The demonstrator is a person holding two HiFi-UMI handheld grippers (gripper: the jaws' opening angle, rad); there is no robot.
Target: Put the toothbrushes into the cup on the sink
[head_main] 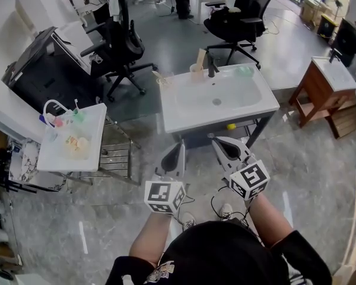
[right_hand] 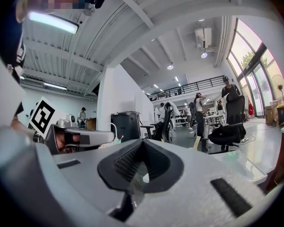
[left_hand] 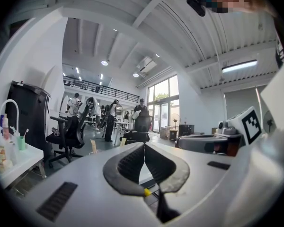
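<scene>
Your left hand-held gripper [head_main: 178, 149] and right hand-held gripper [head_main: 221, 142], both clenched empty, hang before the sink [head_main: 172, 121], whose cup [head_main: 196, 72], seemingly on its far rim, only the head view shows plainly.

A black swivel office chair [head_main: 121, 46] is standing on the glossy grey stone floor [head_main: 320, 171], and a second black office chair [head_main: 240, 10] is standing further right. A white rectangular side stand [head_main: 53, 159] is carrying small bottles [head_main: 62, 120] at left, just beside a black boxy cabinet [head_main: 44, 70]. A brown wooden washstand [head_main: 320, 91] is sitting at right.
</scene>
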